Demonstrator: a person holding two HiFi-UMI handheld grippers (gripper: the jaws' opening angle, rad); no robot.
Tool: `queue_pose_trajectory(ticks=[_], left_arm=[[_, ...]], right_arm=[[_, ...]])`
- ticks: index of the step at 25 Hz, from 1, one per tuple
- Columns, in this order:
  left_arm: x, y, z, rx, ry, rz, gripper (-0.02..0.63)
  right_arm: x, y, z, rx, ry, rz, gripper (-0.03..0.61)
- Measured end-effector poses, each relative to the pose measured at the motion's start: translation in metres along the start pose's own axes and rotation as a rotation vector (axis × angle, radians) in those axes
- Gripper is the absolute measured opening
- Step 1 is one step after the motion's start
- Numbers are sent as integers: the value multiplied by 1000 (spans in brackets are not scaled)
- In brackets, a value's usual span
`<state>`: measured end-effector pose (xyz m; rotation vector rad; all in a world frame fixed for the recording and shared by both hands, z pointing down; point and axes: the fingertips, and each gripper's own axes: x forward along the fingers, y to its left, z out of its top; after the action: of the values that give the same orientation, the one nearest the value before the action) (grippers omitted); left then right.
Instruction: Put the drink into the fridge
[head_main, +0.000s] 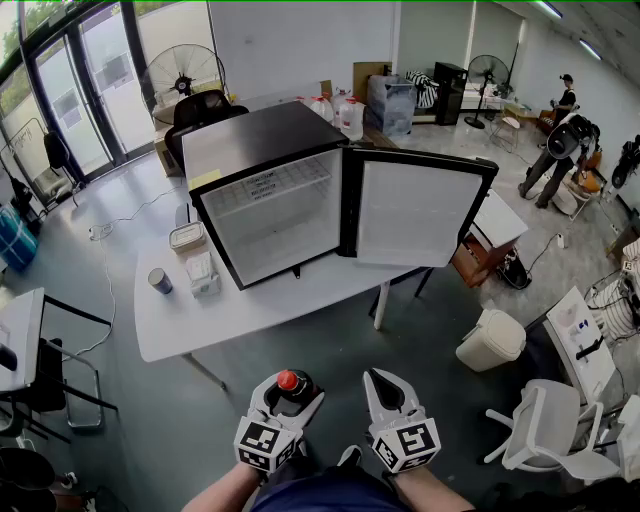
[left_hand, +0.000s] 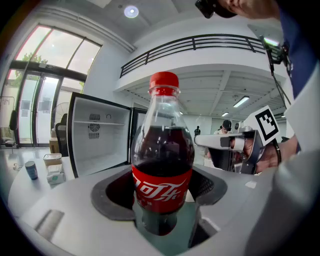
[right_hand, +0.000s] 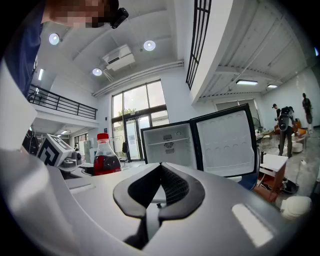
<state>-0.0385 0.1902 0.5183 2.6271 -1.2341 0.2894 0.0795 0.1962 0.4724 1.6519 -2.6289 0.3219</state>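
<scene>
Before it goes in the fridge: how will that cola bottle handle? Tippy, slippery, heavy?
The cola bottle looks filled to the shoulder, so probably fairly heavy for its size. Tall and narrow, it likely tips if set down crooked in the fridge. Smooth round plastic may twist in the left gripper; on its side it would roll.

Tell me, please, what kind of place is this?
Probably an open office or lab workspace, not a home: a mini fridge stands on a white table, a pedestal fan stands near tall glass doors, and people stand at the far side.
</scene>
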Motion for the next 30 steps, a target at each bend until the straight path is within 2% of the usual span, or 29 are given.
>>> queue_pose_trajectory(ticks=[8, 14, 20, 30], left_arm=[[-17, 22, 6, 9, -15, -14, 313], [-21, 37, 15, 41, -28, -57, 314], [-27, 63, 28, 81, -61, -97, 314], [-43, 104, 21, 67, -81, -150, 313]], right_arm=[[15, 23, 1, -4, -6, -20, 6], [33, 39, 8, 4, -26, -20, 6], [57, 56, 17, -20, -35, -59, 6], [82, 90, 14, -36, -10, -117, 6]])
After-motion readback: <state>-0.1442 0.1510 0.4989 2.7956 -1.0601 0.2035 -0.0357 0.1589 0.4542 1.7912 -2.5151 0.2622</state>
